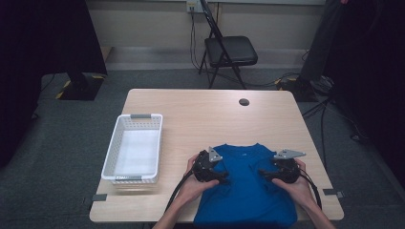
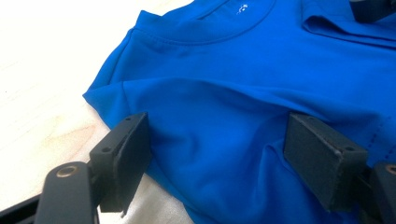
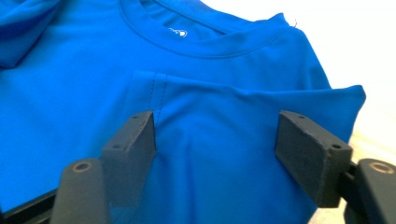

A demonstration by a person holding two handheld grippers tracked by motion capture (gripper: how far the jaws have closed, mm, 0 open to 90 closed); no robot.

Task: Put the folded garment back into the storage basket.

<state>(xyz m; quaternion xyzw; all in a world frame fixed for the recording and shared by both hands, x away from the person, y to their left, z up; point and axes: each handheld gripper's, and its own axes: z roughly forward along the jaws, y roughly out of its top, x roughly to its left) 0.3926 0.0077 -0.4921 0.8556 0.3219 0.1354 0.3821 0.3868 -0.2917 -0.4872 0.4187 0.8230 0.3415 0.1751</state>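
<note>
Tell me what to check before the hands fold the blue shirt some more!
1. Blue shirt lying flat on the table: ok, though its bottom edge hangs over the near side.
2. Both sleeves folded in over the chest: ok.
3. Left gripper open, jaws either side of the folded sleeve cloth: ok.
4. Right gripper open over its sleeve fold: ok.
5. Pads actually touching the cloth: cannot tell.
6. White basket ready beside the shirt, apart from it: ok.
</note>
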